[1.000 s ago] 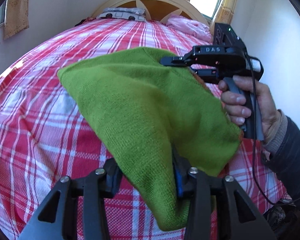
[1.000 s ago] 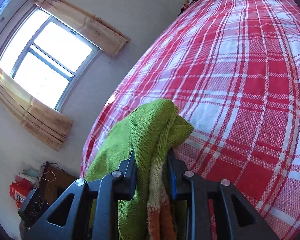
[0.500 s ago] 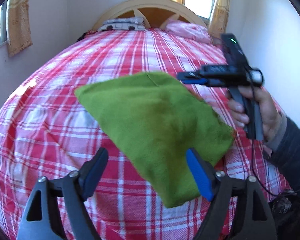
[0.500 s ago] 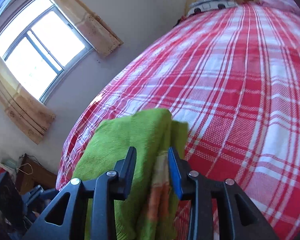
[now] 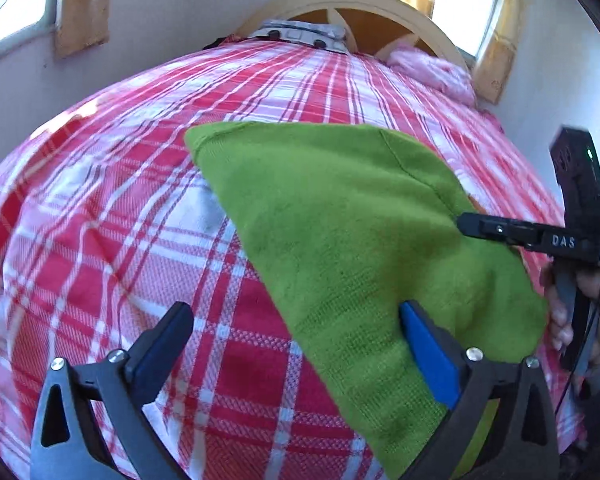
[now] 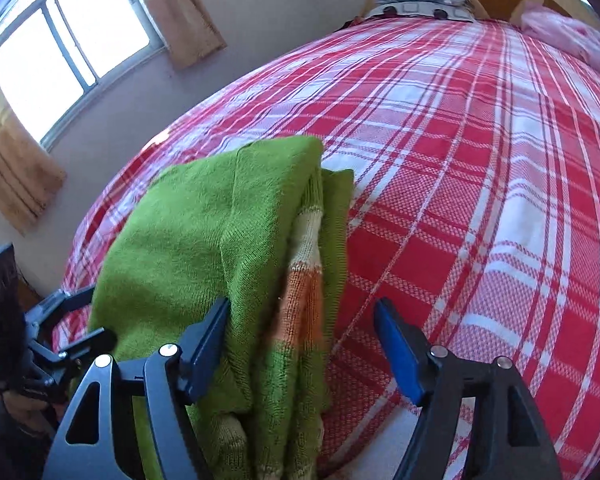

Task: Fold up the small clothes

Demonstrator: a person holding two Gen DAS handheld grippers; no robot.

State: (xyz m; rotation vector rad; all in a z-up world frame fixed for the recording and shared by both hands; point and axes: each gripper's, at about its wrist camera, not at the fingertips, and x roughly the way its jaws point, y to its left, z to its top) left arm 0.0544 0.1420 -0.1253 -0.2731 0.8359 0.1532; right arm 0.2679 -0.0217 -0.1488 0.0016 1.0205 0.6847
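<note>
My left tongs [image 5: 296, 330] fill the bottom of the left wrist view, their jaws just spread wide, gripping nothing; the right blue pad [image 5: 428, 354] overlaps the near tip of the green knit garment [image 5: 352, 240], and I cannot tell whether it touches. The garment lies folded on the red plaid bed [image 5: 100, 220], running from lower right toward the centre; its nearest corner is cut off by the frame edge behind my tongs. At the right edge my right tongs show only as one black finger over the garment's edge, with part of my right hand [image 5: 592, 312] cropped.

In the right wrist view my right tongs [image 6: 302, 340] have also just been opening; the garment's layered edge, with orange and pale stripes inside, sits between the jaws beside the left pad, apart from the right one. The lower fold is hidden under the tongs. Far up, a headboard [image 5: 364, 4], pillows and curtained windows look blurred.
</note>
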